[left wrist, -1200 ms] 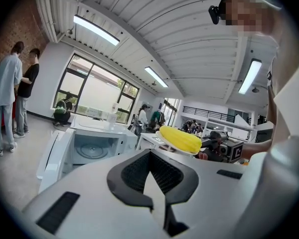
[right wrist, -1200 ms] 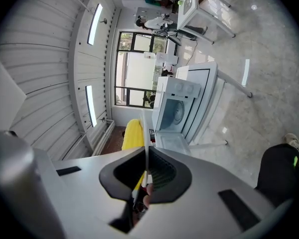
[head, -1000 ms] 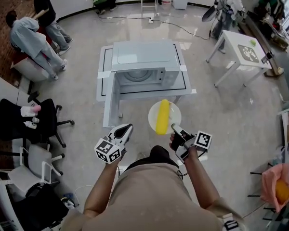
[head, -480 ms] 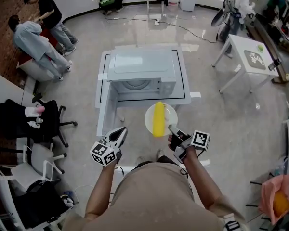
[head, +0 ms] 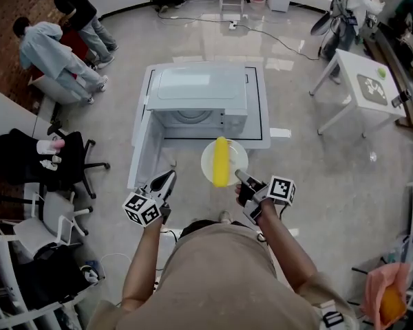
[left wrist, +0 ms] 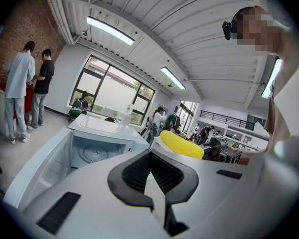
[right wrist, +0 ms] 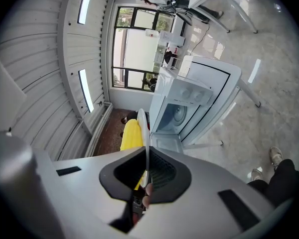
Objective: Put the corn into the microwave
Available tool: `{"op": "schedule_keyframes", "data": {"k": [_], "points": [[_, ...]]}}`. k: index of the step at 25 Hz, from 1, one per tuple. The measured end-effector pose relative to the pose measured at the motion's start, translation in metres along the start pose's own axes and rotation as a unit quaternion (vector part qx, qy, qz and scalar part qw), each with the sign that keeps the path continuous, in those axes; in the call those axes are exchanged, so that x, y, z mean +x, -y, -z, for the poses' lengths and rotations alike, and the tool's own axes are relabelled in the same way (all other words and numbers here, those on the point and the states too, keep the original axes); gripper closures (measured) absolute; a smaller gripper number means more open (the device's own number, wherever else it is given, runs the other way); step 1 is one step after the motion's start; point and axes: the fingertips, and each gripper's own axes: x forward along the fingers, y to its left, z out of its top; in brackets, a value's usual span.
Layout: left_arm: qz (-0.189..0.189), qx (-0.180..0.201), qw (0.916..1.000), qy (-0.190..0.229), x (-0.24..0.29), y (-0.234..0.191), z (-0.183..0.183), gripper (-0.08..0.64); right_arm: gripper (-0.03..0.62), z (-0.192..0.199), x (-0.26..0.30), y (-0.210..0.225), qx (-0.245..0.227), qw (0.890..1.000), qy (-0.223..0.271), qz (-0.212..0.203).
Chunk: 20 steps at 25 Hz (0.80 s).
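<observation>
A yellow corn cob lies on a white plate held in the air just in front of the white microwave. The microwave's door hangs open to the left, showing the turntable inside. My right gripper is shut on the plate's near rim; in the right gripper view the plate stands edge-on between the jaws, with the corn on its left. My left gripper hovers left of the plate near the door, shut and empty.
The microwave stands on a low white platform. Black office chairs are at the left, and a white table at the right. People stand at the back left and back right.
Both grippers and the plate with the corn have moved forward toward the open microwave. The right grip on the plate is unchanged.
</observation>
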Motion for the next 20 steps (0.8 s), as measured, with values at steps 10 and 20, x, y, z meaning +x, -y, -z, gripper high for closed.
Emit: {"op": "schedule_keyframes", "data": {"k": [10,20], "points": [[-0.009,0.008,0.9998,0.014,0.019,0.000,-0.021,0.560,0.577,-0.010,0.016,0.004,-0.003,0.999,-0.034,-0.005],[0.016,0.027,0.9995,-0.006,0.034,-0.037,-0.048,0.561,0.577,-0.018,0.069,0.003,-0.003,1.000,-0.023,-0.011]]}}
